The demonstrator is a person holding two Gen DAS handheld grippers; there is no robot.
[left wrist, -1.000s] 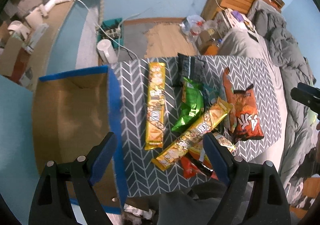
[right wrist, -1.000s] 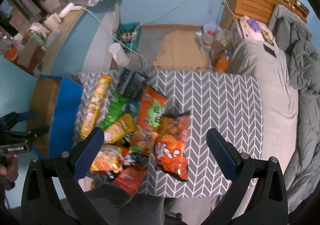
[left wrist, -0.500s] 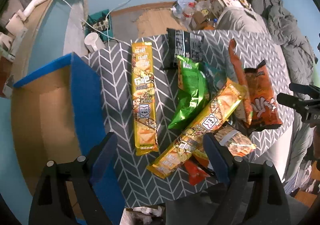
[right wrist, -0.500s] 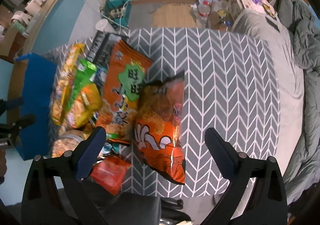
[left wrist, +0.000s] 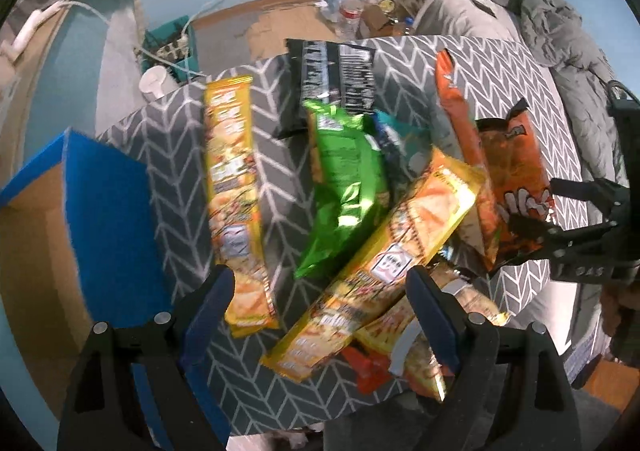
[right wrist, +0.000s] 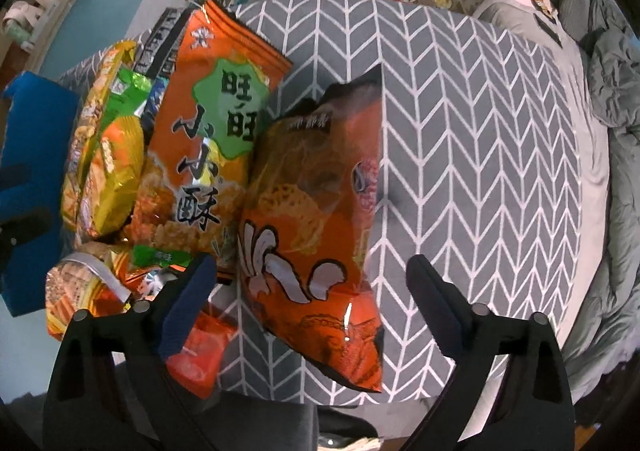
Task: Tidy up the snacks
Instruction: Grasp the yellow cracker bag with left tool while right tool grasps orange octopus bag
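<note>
Several snack packs lie piled on a grey chevron table. A long yellow pack lies at the left, a green bag in the middle, a second long yellow pack slants across the front. My left gripper is open, low over the long packs. My right gripper is open, its jaws either side of the near end of a dark orange bag, not touching it. It also shows in the left wrist view. An orange-green bag lies beside it.
A blue-edged cardboard box stands open at the table's left end; it also shows in the right wrist view. A black bag lies at the back. A bed with grey bedding runs along the right. Floor clutter lies beyond the table.
Both grippers have dropped closer to the table. The left one has moved right from over the box to the long packs. The right one has closed in on the dark orange bag.
</note>
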